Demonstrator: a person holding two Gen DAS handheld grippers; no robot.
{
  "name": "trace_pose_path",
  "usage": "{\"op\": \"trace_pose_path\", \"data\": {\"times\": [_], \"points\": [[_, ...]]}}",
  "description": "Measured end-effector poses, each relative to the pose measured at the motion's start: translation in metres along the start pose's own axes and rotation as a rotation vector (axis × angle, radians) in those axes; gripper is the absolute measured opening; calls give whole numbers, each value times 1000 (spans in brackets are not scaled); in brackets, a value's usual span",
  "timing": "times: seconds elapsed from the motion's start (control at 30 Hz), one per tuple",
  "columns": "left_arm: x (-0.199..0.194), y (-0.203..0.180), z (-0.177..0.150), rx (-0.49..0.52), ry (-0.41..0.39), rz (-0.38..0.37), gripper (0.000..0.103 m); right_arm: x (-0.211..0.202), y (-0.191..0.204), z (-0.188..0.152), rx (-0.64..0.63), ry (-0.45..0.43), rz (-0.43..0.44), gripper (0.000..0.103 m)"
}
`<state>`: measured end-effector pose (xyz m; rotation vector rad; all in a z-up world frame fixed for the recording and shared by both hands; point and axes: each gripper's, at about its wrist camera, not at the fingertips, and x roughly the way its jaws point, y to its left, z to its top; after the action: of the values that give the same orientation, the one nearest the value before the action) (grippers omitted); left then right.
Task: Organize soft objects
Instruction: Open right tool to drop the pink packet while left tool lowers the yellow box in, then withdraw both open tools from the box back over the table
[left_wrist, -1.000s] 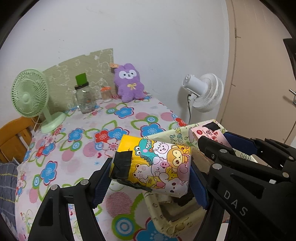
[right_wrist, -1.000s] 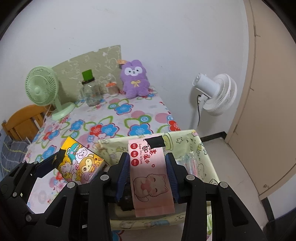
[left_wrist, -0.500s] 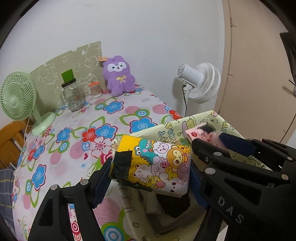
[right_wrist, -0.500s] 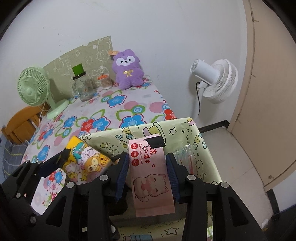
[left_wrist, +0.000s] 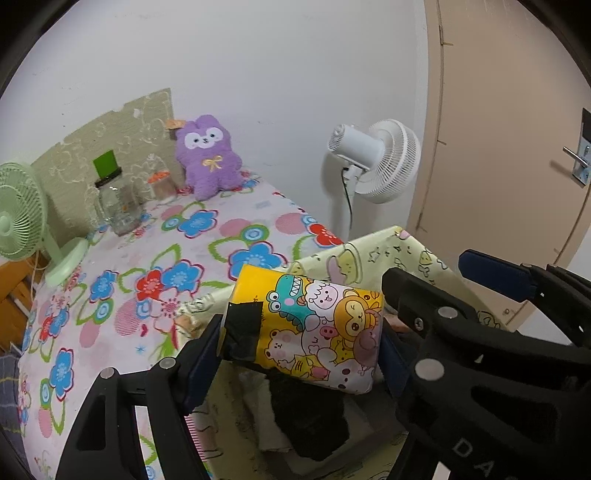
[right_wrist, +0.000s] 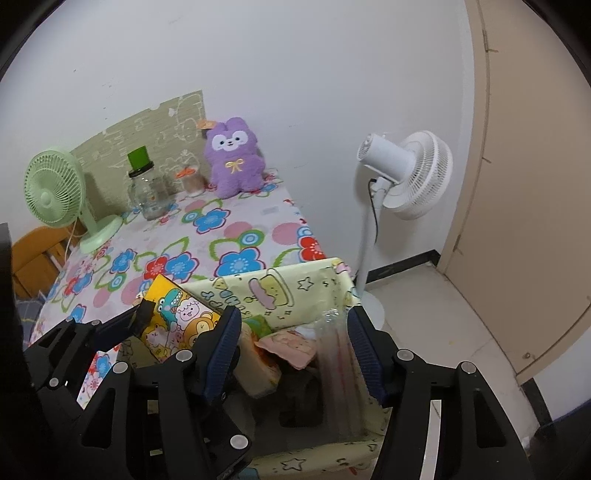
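My left gripper (left_wrist: 301, 354) is shut on a yellow cartoon-print tissue pack (left_wrist: 310, 328) and holds it over the open pale-yellow fabric storage box (left_wrist: 388, 254). The pack also shows in the right wrist view (right_wrist: 173, 321). My right gripper (right_wrist: 293, 349) is open and empty above the box (right_wrist: 280, 288). The pink wipes pack (right_wrist: 291, 345) lies inside the box among other soft items. A purple plush bunny (left_wrist: 207, 158) sits at the table's far edge against the wall.
The floral-cloth table (left_wrist: 147, 258) carries a green desk fan (left_wrist: 22, 214), a glass jar with a green lid (left_wrist: 114, 199) and a small orange-lidded jar (left_wrist: 160, 184). A white standing fan (right_wrist: 402, 177) stands right of the table. A beige door (right_wrist: 535, 184) is at the right.
My right gripper has opened and the pink wipes pack has dropped into the box. Both grippers have moved on over the box; the left still holds the yellow pack.
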<state>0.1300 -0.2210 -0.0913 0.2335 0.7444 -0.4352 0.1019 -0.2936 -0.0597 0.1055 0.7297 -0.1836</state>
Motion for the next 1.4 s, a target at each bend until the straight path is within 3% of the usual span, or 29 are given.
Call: {"op": "trace_pose_path", "data": {"times": [0.13, 0.33, 0.47, 0.57, 0.8, 1.4], "points": [[3, -1, -2, -11, 29, -34, 88, -2, -4, -2, 9, 7, -2, 64], [-7, -2, -6, -9, 8, -40, 103, -6, 0, -6, 4, 12, 4, 64], [-15, 1, -10, -12, -3, -32, 103, -10, 5, -8, 2, 10, 12, 64], [-20, 6, -11, -26, -6, -26, 103, -15, 10, -11, -5, 3, 18, 73], [-38, 21, -18, -50, -21, 18, 103, -28, 28, -14, -32, -19, 37, 80], [-86, 72, -46, -136, -79, 123, 103, -57, 76, -24, -76, -45, 84, 86]]}}
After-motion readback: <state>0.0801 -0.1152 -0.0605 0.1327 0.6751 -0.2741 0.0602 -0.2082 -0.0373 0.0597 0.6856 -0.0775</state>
